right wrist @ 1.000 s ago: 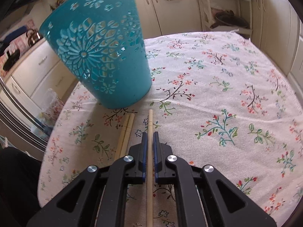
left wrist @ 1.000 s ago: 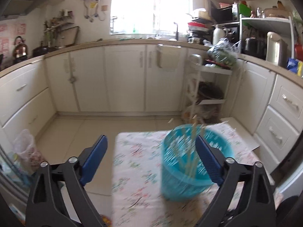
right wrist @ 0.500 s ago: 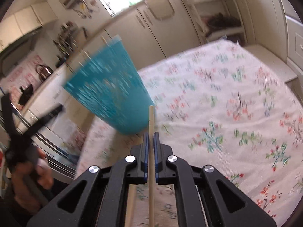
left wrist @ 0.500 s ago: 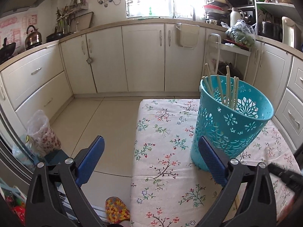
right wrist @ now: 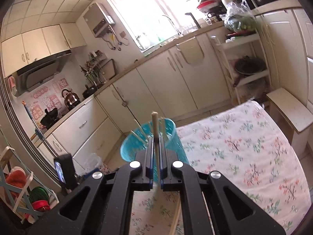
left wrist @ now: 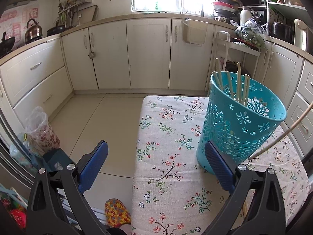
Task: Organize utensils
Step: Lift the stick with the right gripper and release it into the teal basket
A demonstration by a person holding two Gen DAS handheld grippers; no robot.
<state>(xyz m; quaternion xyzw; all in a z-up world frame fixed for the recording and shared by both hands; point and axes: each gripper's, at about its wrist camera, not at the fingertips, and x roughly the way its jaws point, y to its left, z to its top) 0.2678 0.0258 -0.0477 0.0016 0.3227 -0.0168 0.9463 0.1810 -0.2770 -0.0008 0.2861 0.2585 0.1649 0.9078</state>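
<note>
A teal perforated basket [left wrist: 242, 123] stands upright on the floral tablecloth [left wrist: 168, 156] and holds several wooden chopsticks [left wrist: 237, 82]. My left gripper [left wrist: 156, 166] is open, its right pad beside the basket's base, with nothing between its fingers. My right gripper [right wrist: 155, 148] is shut on one wooden chopstick [right wrist: 155, 129], lifted off the table and pointing over the basket [right wrist: 172, 137] rim. That chopstick [left wrist: 283, 133] shows as a slanted pale stick at the right of the left wrist view. More chopsticks [right wrist: 177, 215] lie on the cloth below the right gripper.
Cream kitchen cabinets [left wrist: 148, 52] run around the room. A white rack [right wrist: 246, 58] with a bowl stands beyond the table. A bagged bin [left wrist: 42, 131] and a patterned slipper [left wrist: 117, 211] sit on the tiled floor left of the table. A low white stool [right wrist: 289, 107] is at the table's far end.
My right gripper has risen from the tabletop with the chopstick and tilted up towards the basket rim. The left gripper sank beside the basket, which now stands still.
</note>
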